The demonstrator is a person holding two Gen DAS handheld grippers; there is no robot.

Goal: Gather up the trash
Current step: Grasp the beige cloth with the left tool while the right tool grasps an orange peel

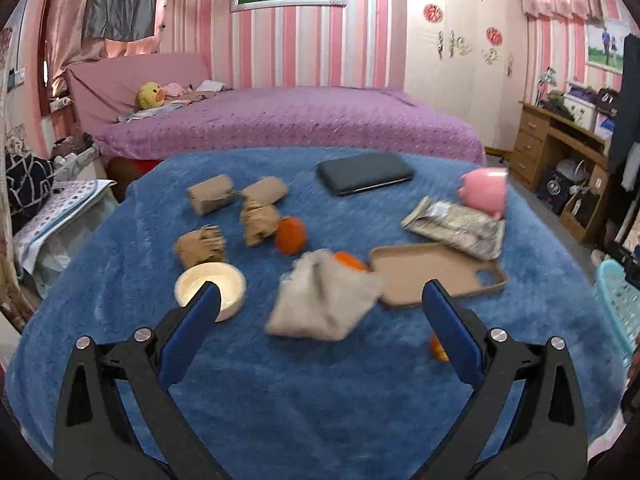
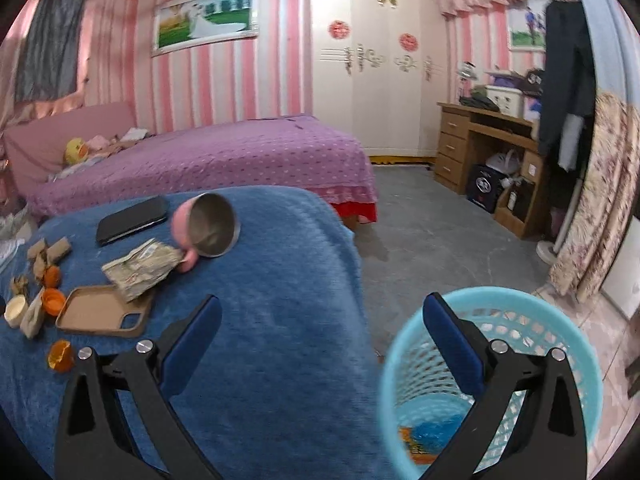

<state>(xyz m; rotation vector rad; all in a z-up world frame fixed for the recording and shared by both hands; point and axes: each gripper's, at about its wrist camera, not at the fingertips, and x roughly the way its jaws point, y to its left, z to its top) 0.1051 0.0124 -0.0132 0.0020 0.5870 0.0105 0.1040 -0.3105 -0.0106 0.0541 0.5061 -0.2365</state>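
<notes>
On the blue fuzzy tabletop point(image 1: 304, 380) lie several crumpled brown paper wads point(image 1: 211, 193), orange peels point(image 1: 291, 235), a grey crumpled wad point(image 1: 320, 304) and a silver wrapper point(image 1: 456, 226). My left gripper point(image 1: 322, 304) hovers open just short of the grey wad, with nothing between its pads. My right gripper point(image 2: 322, 304) is open and empty at the table's right edge. Its right finger is over the light-blue mesh basket point(image 2: 500, 292), which holds blue and orange wrappers point(image 2: 432, 432). The silver wrapper point(image 2: 140, 268) and peels point(image 2: 54, 300) show at the left of the right wrist view.
A white bowl point(image 1: 226, 276), a tan phone case point(image 1: 432, 276), a dark flat case point(image 1: 364, 172) and a pink pig-shaped cup point(image 1: 484, 192) share the table. A purple bed point(image 1: 288, 120) stands behind it, a wooden desk point(image 2: 488, 152) at the right. The basket point(image 1: 616, 300) stands on the floor.
</notes>
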